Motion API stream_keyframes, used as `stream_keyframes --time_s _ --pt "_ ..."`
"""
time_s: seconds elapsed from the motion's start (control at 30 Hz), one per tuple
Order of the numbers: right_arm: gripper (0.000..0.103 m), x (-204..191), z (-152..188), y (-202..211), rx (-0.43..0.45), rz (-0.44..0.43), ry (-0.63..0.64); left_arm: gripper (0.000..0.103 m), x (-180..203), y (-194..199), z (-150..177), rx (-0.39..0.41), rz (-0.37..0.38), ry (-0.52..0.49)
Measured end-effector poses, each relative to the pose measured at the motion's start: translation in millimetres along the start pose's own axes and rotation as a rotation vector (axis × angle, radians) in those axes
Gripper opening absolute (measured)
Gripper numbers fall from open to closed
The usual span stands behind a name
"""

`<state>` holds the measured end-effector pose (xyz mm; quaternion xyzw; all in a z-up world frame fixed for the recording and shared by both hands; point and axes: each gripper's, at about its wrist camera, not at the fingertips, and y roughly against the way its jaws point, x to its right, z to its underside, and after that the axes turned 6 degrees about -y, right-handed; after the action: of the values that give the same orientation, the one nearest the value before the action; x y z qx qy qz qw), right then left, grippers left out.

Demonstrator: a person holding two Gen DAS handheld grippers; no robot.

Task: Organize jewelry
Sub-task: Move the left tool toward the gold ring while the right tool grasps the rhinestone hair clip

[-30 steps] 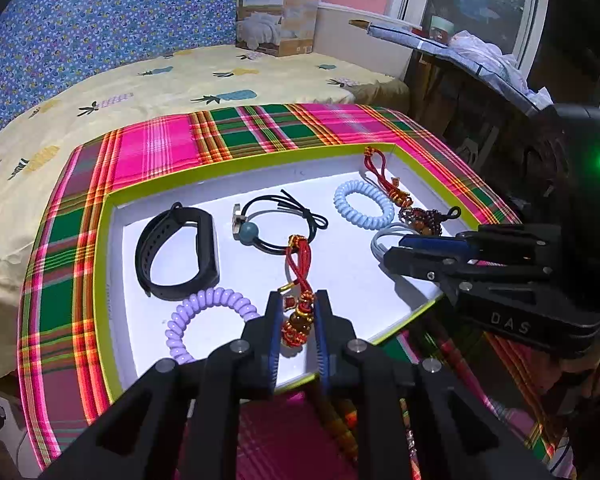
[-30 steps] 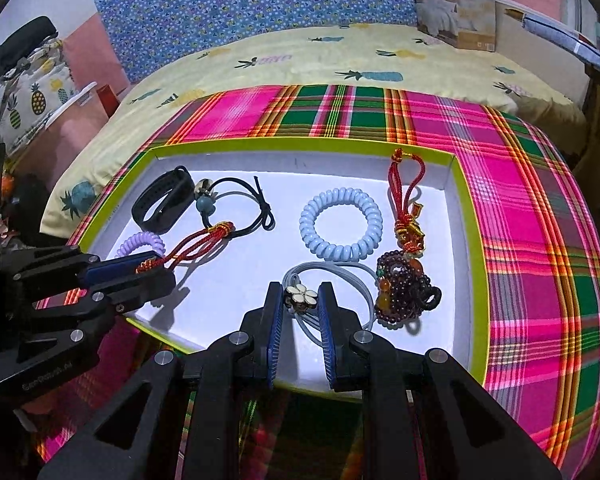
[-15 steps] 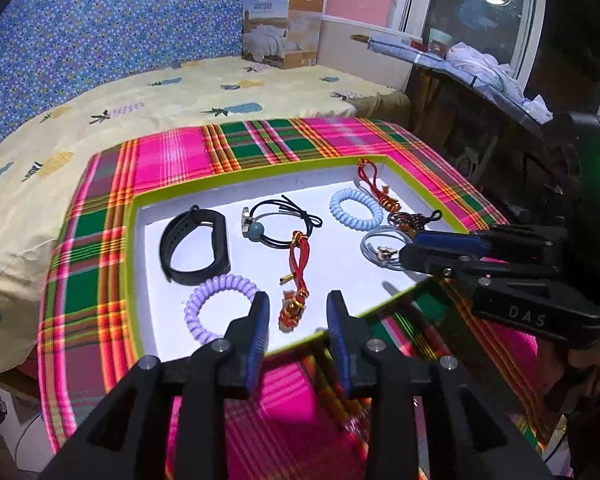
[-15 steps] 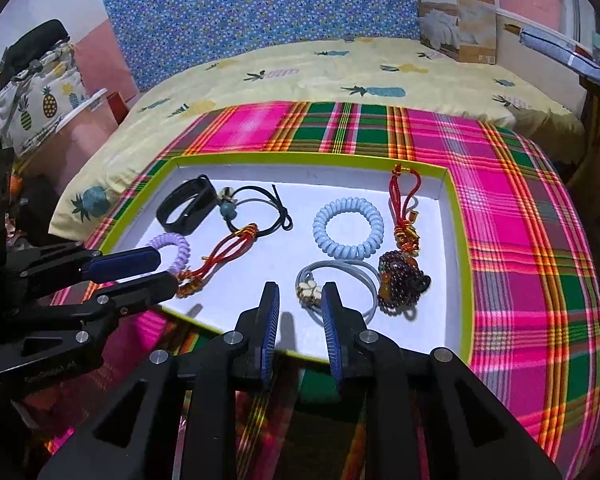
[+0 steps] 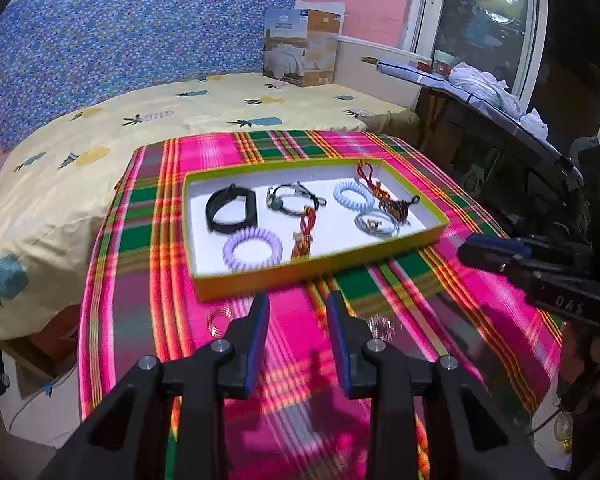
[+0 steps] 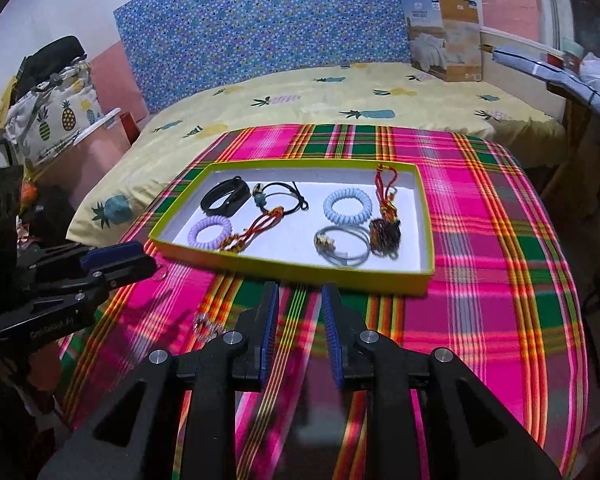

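tray [image 5: 320, 274]: 1 | spiral coil bands: 2, one lilac [image 5: 252, 248], one pale blue [image 5: 354, 197] | red-cord charms: 2 [image 5: 305, 236] [image 5: 384, 194] | black wristband [image 5: 230, 213]: 1 | black cord bracelet [image 5: 296, 201]: 1 | grey hair tie [image 5: 377, 224]: 1 | small sparkly bits loose on the bench cloth: 2 [image 5: 219, 319] [image 5: 381, 326]

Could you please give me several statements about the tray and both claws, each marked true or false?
1. The black band lies inside the green-rimmed tray. True.
2. The left claw grips the purple coil. False: it is open and empty, and the coil lies in the tray.
3. The light blue coil sits on the plaid cloth. False: it is in the tray.
4. The right claw holds nothing. True.
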<state>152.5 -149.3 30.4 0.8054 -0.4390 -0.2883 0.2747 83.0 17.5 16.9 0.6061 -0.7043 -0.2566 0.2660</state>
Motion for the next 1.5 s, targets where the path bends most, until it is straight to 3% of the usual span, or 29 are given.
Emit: stream_keyframes --time_s 0.63,1.27,1.33,1.4,1.5 --pt "0.023 -19.1 44.6 40.2 0.024 -0.013 0.014 0.031 10.4 41.9 42.6 0.001 -0.023 0.034" --pt "0.023 -24.2 53.3 24.5 -0.014 -0.046 0.032 0.033 -2.8 39.8 48.6 -0.008 -0.065 0.065" --pt "0.027 -26.3 52.3 17.4 -0.025 -0.055 0.042 0.033 -5.9 38.0 49.2 -0.012 -0.067 0.073" --pt "0.048 -28.3 51.5 10.4 -0.036 -0.064 0.054 0.033 -8.9 36.4 50.0 -0.015 -0.070 0.080" --pt "0.049 -33.3 49.9 -1.5 -0.051 -0.075 0.082 0.033 -13.5 34.7 51.4 -0.018 -0.073 0.088"
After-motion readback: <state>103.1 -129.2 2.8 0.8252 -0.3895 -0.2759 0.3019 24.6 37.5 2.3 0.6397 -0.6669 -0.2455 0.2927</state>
